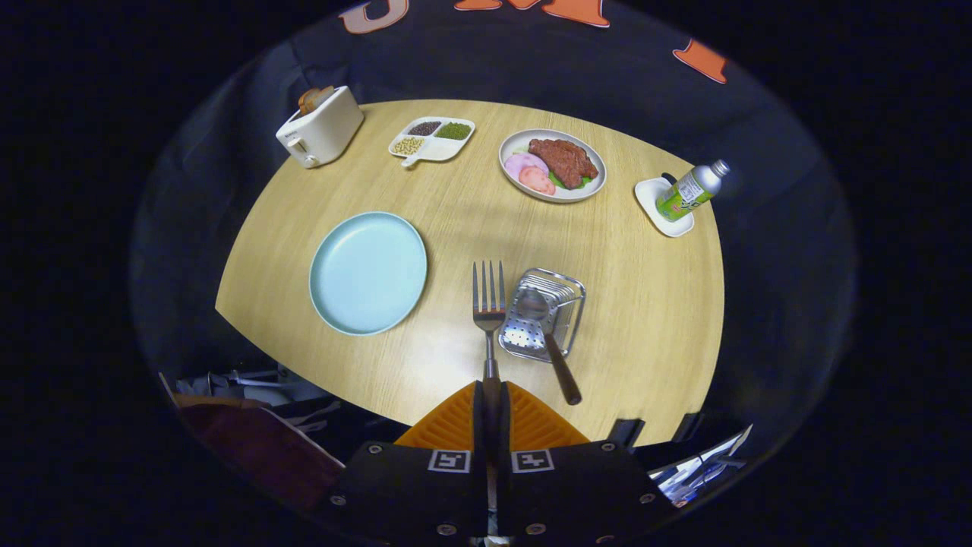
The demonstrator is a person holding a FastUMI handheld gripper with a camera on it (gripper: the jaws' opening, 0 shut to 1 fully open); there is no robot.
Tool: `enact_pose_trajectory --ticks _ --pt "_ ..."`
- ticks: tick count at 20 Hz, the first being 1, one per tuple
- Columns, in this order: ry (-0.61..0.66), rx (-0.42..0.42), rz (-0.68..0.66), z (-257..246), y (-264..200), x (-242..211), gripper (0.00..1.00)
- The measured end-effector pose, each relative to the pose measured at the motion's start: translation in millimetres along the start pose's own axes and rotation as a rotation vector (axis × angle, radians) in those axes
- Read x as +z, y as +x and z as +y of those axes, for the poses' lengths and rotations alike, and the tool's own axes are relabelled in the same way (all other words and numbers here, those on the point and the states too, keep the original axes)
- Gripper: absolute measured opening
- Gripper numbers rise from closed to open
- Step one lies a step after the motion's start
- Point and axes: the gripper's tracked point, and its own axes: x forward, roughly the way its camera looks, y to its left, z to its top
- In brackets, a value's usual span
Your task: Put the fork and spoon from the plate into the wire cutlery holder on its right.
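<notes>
My gripper (pixel 491 395) is shut on the handle of a metal fork (pixel 488 296), which sticks out straight ahead of the fingers, tines forward, above the table. Just right of the fork stands the wire cutlery holder (pixel 563 287). A spoon (pixel 545 334) with a dark brown handle rests in the holder, bowl down inside and handle leaning out over the near rim. The light blue plate (pixel 368 271) lies left of the fork with nothing on it.
On the round wooden table (pixel 645 319), far side: a white toaster (pixel 320 127) with bread, a divided dish of beans (pixel 431 139), a plate of meat (pixel 553 164), and a green bottle (pixel 691 190) lying on a small white dish.
</notes>
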Motion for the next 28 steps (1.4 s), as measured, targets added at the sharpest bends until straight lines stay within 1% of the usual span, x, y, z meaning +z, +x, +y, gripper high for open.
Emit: enact_pose_trajectory --ticks 3,5,10,15,18,22,26,28 --pt "-0.045 -0.029 0.092 -27 1 -6 0.05" --pt "-0.059 -0.029 0.151 -37 4 -8 0.05" --pt "-0.122 -0.022 0.262 -41 21 1 0.05" --pt "-0.162 -0.011 0.335 -38 45 5 0.05" --pt "-0.166 -0.027 0.365 -43 57 8 0.05" --pt "-0.16 -0.019 0.384 -41 71 11 0.05" --pt "-0.177 -0.031 0.372 -38 81 18 0.05" --pt "-0.18 -0.036 0.373 -37 83 18 0.08"
